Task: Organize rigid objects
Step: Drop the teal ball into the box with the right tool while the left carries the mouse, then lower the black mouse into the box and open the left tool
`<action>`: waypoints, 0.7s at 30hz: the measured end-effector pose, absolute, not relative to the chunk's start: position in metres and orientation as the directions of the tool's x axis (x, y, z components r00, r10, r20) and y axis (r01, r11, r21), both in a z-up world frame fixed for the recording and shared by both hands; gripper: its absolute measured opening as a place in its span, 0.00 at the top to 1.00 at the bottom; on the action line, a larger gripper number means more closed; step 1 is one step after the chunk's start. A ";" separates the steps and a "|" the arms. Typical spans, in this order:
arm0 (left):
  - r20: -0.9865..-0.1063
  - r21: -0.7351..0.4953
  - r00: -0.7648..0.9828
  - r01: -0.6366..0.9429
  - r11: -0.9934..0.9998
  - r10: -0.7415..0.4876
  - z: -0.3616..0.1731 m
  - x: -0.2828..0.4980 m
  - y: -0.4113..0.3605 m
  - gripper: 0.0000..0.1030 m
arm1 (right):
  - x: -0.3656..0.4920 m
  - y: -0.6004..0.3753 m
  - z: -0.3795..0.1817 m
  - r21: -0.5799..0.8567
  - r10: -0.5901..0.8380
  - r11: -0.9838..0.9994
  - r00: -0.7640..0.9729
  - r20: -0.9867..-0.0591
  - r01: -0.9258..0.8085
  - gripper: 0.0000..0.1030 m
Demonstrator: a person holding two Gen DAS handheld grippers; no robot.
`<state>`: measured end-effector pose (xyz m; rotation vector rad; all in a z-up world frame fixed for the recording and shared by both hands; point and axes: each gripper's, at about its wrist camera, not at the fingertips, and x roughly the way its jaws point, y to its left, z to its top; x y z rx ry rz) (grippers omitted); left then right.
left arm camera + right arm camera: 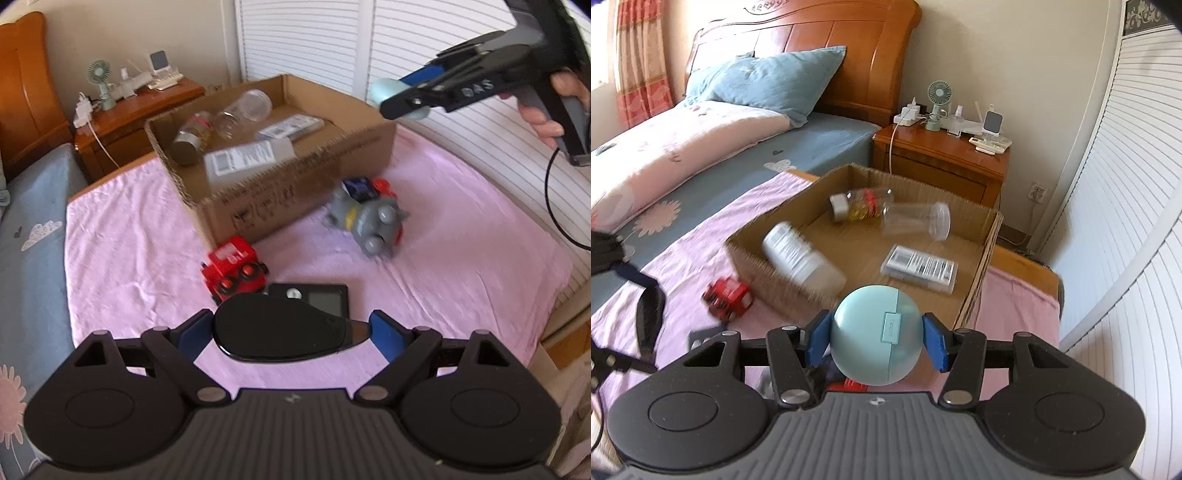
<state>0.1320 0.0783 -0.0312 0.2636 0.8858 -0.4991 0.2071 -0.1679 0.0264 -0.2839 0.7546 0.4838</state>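
At lower centre of its view, the left gripper (286, 334) has its jaws closed on a glossy black oval object (280, 332). The right gripper (875, 338) clamps a pale blue round case (875, 334), lower centre. Beyond, mid-frame, stands the open cardboard box (979, 280) holding bottles; a red toy truck (728, 297) lies left of it.

- A wooden headboard (827, 55) stands at the far left against a cream wall (997, 55).
- A blue pillow (768, 83) leans on it, above a blue sheet (798, 147) and a pink quilt (683, 144).
- A wooden nightstand (945, 166) sits right of the bed, bearing a small green fan (939, 101).
- White louvred doors (1126, 184) run along the right.
- Red patterned curtains (639, 66) hang far left, daylight beside them.
- A pink cloth (140, 236) covers the near surface.
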 end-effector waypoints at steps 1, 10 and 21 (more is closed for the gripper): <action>-0.788 0.017 0.536 0.511 0.859 -0.303 -0.029 0.134 0.080 0.13 | 0.216 -0.166 0.027 -0.075 0.311 0.858 0.631 -0.711 -0.508 0.43; -0.767 0.021 0.567 0.492 0.871 -0.302 -0.020 0.149 0.084 0.13 | 0.267 -0.152 0.000 -0.041 0.261 0.893 0.590 -0.764 -0.448 0.40; -0.745 0.036 0.594 0.493 0.869 -0.306 -0.001 0.169 0.073 0.13 | 0.237 -0.169 0.014 0.044 0.241 0.945 0.599 -0.763 -0.324 0.00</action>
